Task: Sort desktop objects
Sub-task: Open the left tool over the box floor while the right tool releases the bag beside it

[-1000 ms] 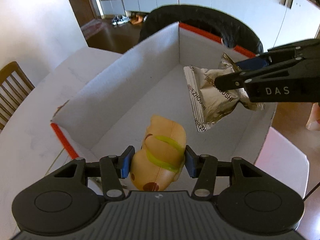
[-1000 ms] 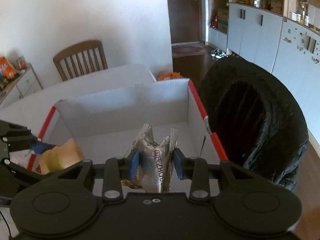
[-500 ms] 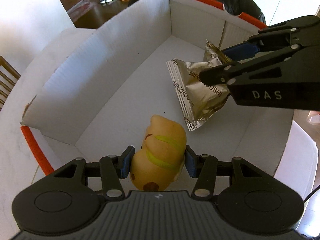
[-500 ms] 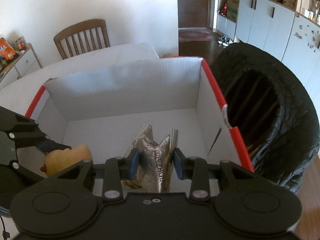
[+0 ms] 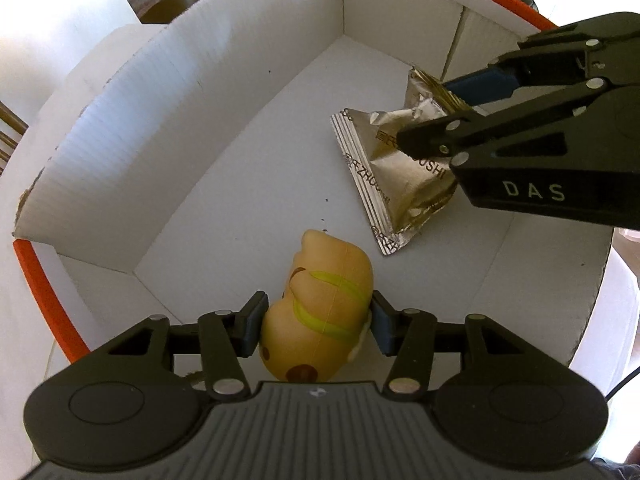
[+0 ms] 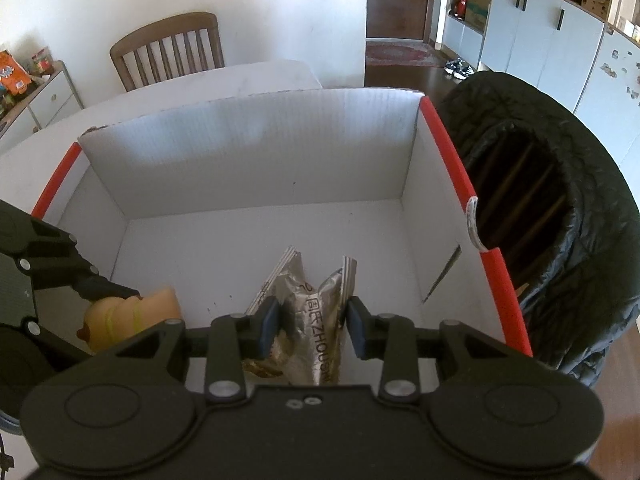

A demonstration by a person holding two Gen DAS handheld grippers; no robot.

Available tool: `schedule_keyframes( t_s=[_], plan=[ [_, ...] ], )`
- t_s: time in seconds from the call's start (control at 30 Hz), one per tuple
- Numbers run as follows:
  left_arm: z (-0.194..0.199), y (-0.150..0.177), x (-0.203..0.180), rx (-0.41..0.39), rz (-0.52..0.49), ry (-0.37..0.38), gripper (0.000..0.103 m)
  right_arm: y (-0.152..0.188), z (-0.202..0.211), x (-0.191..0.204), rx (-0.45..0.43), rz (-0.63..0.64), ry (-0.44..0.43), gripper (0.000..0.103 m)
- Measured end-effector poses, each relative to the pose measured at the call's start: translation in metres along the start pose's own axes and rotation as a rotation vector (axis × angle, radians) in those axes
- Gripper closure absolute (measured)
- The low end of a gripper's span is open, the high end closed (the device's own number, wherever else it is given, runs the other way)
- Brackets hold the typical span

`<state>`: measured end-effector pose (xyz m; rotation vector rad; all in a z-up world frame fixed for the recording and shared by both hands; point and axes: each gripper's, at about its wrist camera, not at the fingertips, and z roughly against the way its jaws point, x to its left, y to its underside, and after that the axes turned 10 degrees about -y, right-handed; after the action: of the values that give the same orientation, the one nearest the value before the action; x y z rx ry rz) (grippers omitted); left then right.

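While both claws are hanging inside the white box (image 5: 224, 128), the left claw (image 5: 316, 326), just easing apart, is cradling the toy duck (image 5: 320, 312) at six o'clock; the right claw (image 6: 312, 326) is pinching the foil packet (image 6: 316, 312) at two o'clock, risking a bouncing, tumbling duck.

The open white cardboard box (image 6: 248, 148) stands on the white table (image 6: 240, 76). Inside it, the yellow rubber toy (image 5: 324, 312) sits left of the silver foil snack packet (image 5: 396, 176). A brown wooden chair (image 6: 168, 50) stands behind the table.

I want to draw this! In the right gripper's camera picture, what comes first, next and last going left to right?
Left gripper → yellow toy → silver snack packet → box's red-edged right wall → black jacket.
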<state>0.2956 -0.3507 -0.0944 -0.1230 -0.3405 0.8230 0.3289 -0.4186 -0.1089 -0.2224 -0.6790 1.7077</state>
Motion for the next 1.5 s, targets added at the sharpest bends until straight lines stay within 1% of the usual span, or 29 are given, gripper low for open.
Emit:
schedule_keyframes(
  t_s=[0.03, 0.1, 0.17, 0.23, 0.33, 0.5, 0.57, 0.63, 0.7, 0.73, 0.83, 0.97, 1.03, 1.1, 1.17, 1.23, 1.27, 1.3, 1.33, 1.5],
  plan=[
    [0.000, 0.000, -0.001, -0.002, -0.005, -0.003, 0.048, 0.000, -0.001, 0.001, 0.002, 0.002, 0.001, 0.067],
    [0.001, 0.001, -0.001, -0.004, -0.006, -0.004, 0.035, -0.001, -0.003, 0.002, 0.012, 0.007, 0.005, 0.066],
    [0.003, 0.002, 0.000, -0.008, 0.005, 0.004, 0.032, -0.003, -0.004, 0.001, 0.021, 0.000, 0.006, 0.066],
    [0.005, 0.003, 0.003, -0.006, 0.024, 0.016, 0.031, -0.003, -0.004, 0.000, 0.029, -0.003, 0.005, 0.063],
    [0.008, 0.007, 0.008, -0.015, 0.050, 0.032, 0.030, -0.003, -0.003, 0.000, 0.035, 0.000, 0.014, 0.062],
    [0.022, 0.016, 0.015, -0.066, 0.085, 0.044, 0.030, -0.004, 0.003, 0.002, 0.024, 0.009, 0.015, 0.060],
    [0.027, 0.013, 0.015, -0.084, 0.099, 0.052, 0.030, -0.005, 0.008, 0.004, 0.016, 0.015, 0.004, 0.056],
    [0.034, 0.011, 0.018, -0.110, 0.119, 0.054, 0.030, -0.005, 0.013, 0.007, 0.009, 0.020, -0.012, 0.038],
    [0.043, 0.015, 0.018, -0.132, 0.146, 0.062, 0.030, -0.007, 0.017, 0.010, 0.004, 0.029, -0.036, 0.038],
    [0.032, 0.005, 0.023, -0.144, 0.157, 0.069, 0.030, -0.007, 0.019, 0.011, 0.004, 0.037, -0.044, 0.038],
    [0.046, 0.003, 0.019, -0.195, 0.178, 0.078, 0.030, -0.008, 0.027, 0.015, -0.004, 0.046, -0.072, 0.038],
    [0.061, 0.010, 0.017, -0.250, 0.221, 0.072, 0.030, -0.005, 0.039, 0.017, -0.024, 0.059, -0.109, 0.035],
    [0.070, 0.017, 0.021, -0.270, 0.253, 0.073, 0.030, -0.006, 0.046, 0.020, -0.036, 0.064, -0.126, 0.032],
    [0.079, 0.024, 0.025, -0.291, 0.279, 0.071, 0.030, -0.006, 0.051, 0.022, -0.045, 0.069, -0.140, 0.032],
    [0.092, 0.034, 0.029, -0.310, 0.293, 0.052, 0.030, -0.006, 0.055, 0.025, -0.054, 0.084, -0.155, 0.032],
    [0.099, 0.040, 0.029, -0.332, 0.304, 0.016, 0.030, -0.005, 0.058, 0.028, -0.060, 0.099, -0.156, 0.032],
    [0.102, 0.043, 0.030, -0.341, 0.308, 0.004, 0.028, -0.005, 0.060, 0.030, -0.065, 0.108, -0.159, 0.032],
    [0.105, 0.047, 0.030, -0.348, 0.315, -0.005, 0.023, -0.004, 0.062, 0.031, -0.067, 0.113, -0.163, 0.032],
    [0.108, 0.050, 0.031, -0.354, 0.323, -0.010, 0.021, -0.004, 0.063, 0.034, -0.070, 0.119, -0.167, 0.032],
    [0.116, 0.066, 0.031, -0.391, 0.353, -0.041, 0.021, -0.002, 0.072, 0.043, -0.091, 0.123, -0.201, 0.031]
  ],
)
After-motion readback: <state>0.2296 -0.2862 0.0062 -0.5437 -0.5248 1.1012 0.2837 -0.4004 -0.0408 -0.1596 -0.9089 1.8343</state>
